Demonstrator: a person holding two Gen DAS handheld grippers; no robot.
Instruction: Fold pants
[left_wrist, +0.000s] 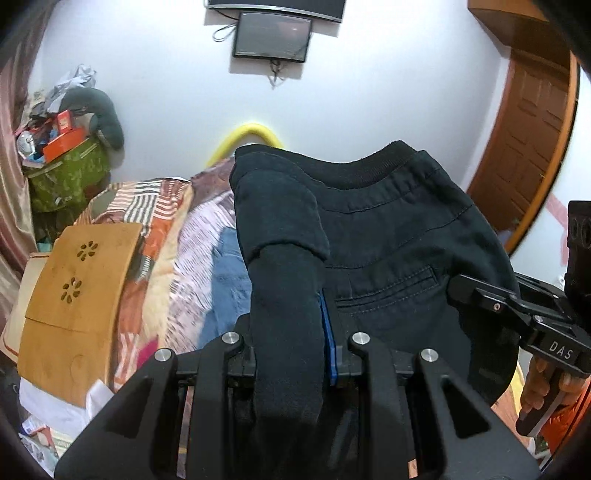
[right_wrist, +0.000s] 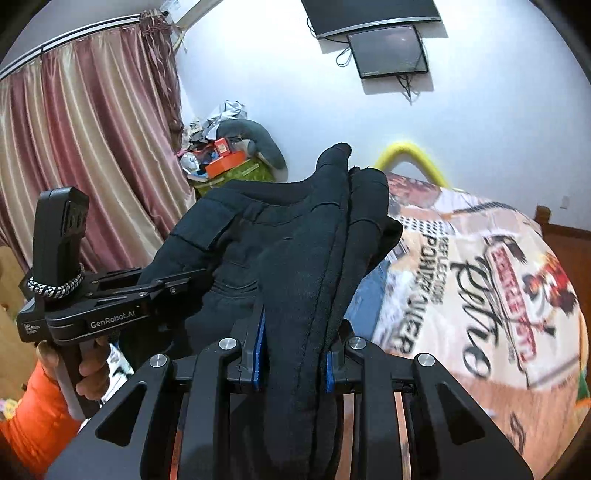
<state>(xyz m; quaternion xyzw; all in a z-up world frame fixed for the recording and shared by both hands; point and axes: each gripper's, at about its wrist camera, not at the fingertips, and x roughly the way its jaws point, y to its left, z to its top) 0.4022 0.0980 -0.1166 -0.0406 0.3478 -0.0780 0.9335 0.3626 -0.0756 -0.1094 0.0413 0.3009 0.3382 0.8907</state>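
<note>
The black pants (left_wrist: 388, 236) hang in the air above the bed, held up between both grippers, waistband at the top and a back pocket facing the left wrist view. My left gripper (left_wrist: 291, 310) is shut on a bunched fold of the pants. My right gripper (right_wrist: 295, 332) is shut on another thick fold of the pants (right_wrist: 303, 236). The right gripper also shows at the right edge of the left wrist view (left_wrist: 458, 291), its tip against the cloth. The left gripper's body shows at the left of the right wrist view (right_wrist: 177, 284).
Below lies the bed with a patterned cover (right_wrist: 480, 280) and a blue garment (left_wrist: 229, 280) on it. A wooden board (left_wrist: 74, 291) stands at the left. A cluttered green bag (left_wrist: 66, 173) sits by the curtain (right_wrist: 92, 147). A screen (left_wrist: 273, 37) hangs on the wall; a wooden door (left_wrist: 532, 147) is at right.
</note>
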